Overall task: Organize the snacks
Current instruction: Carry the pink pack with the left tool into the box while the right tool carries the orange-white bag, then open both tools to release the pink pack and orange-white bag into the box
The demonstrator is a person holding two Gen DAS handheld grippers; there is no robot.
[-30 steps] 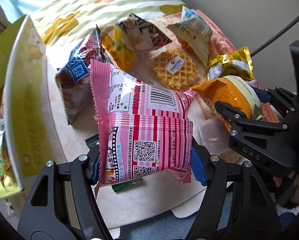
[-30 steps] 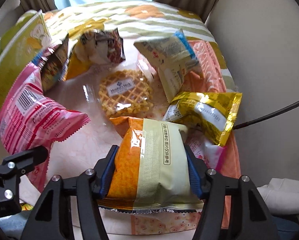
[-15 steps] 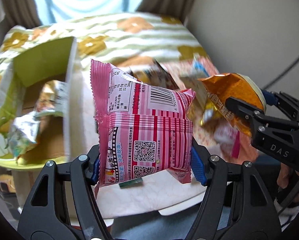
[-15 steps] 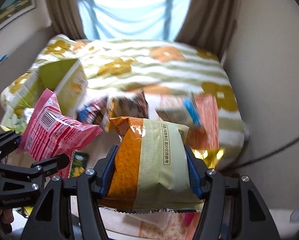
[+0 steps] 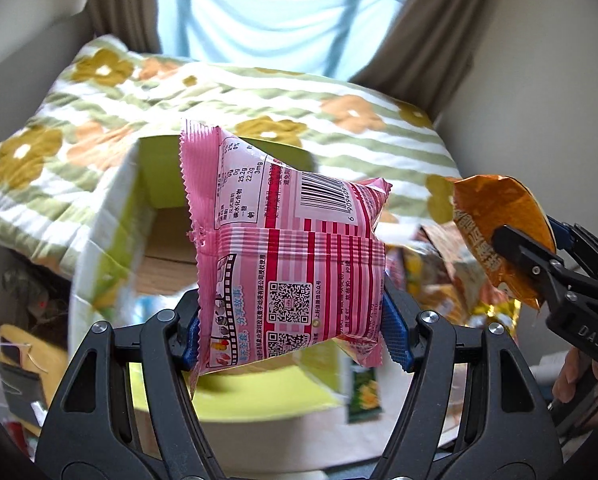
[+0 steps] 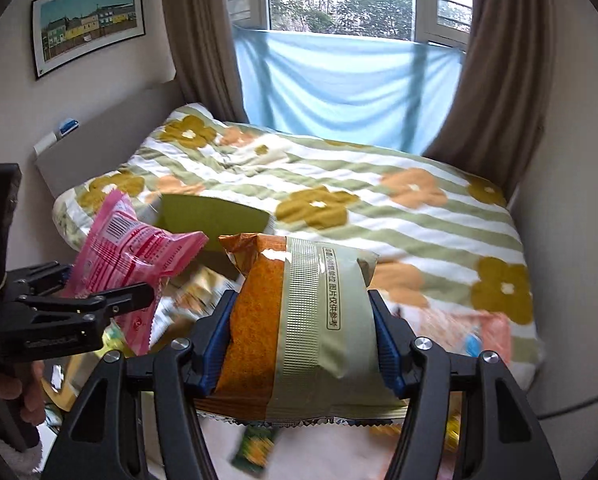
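The left gripper clamps a puffy pink foil packet by its lower sides, carried above the open green-lined carton, presumably its destination. The right gripper pinches an orange-and-cream pillow packet across its width, held aloft beside it. Both wrappers are glossy, crinkled, with serrated seams. The carton sits on the flowered bedspread, loose snacks blurred below.
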